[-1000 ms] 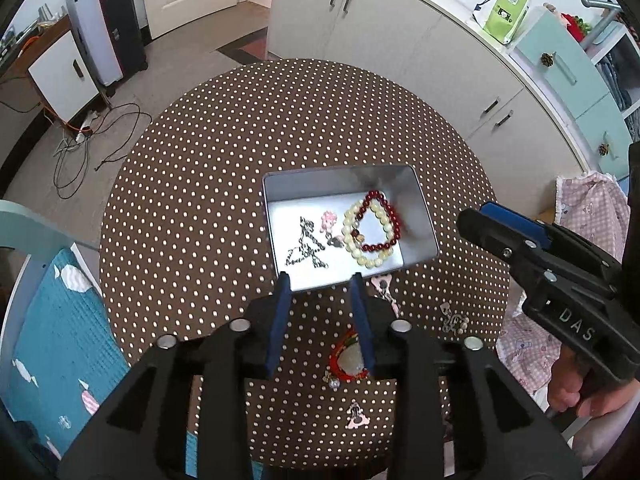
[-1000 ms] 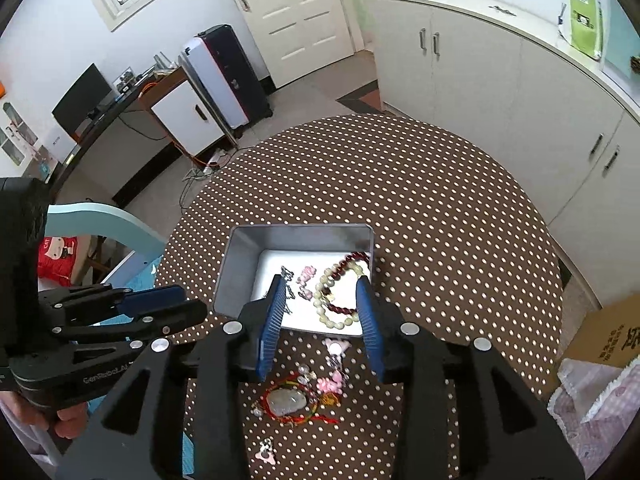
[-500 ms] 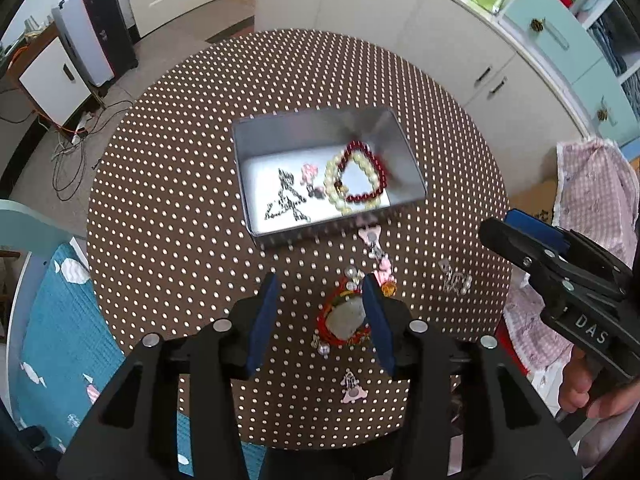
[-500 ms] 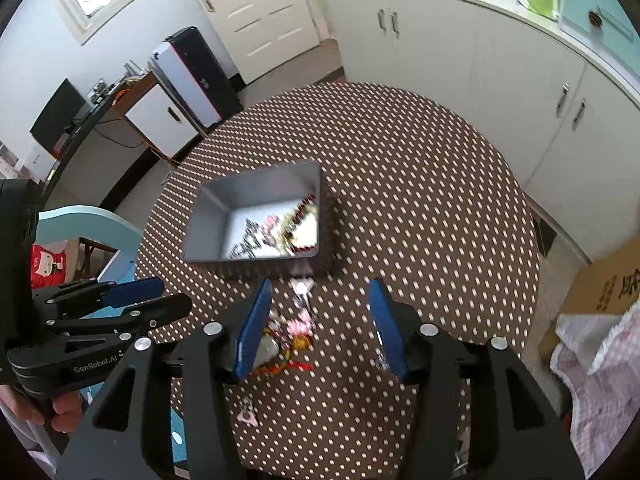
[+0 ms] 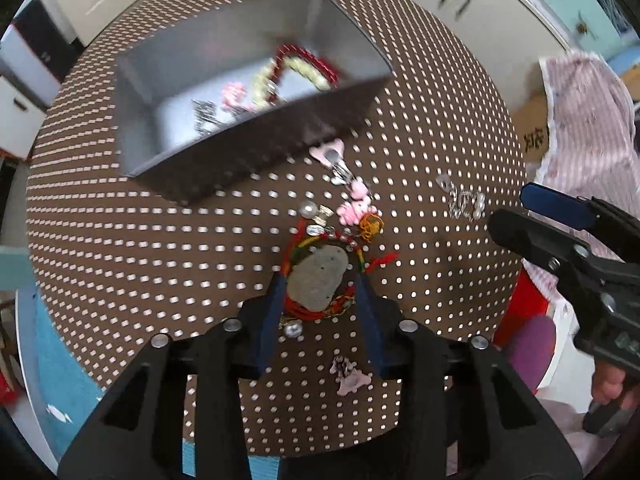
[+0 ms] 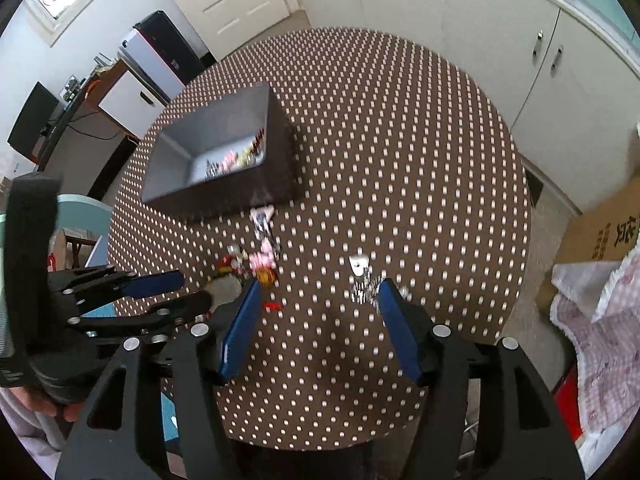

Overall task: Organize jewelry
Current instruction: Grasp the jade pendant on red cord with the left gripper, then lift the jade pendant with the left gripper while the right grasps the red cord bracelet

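Evidently to lift it toward the tin point(image 5: 256, 36), the left gripper point(image 5: 320, 276) straddles the red cord bracelet point(image 5: 320, 280), jaws apart, while the right gripper point(image 6: 316, 292) gapes near a silver piece point(image 6: 362, 280).

Brown white-dotted tablecloth point(image 5: 160, 248), grey tin point(image 5: 160, 80), red cord bracelet point(image 5: 316, 308).

Left gripper point(image 5: 320, 280), formerly at the silver rectangular tin point(image 5: 248, 80), now straddles the red-corded grey stone bracelet point(image 5: 318, 280); right gripper point(image 6: 316, 292) sits wider, beside the small silver chain piece point(image 6: 362, 284).
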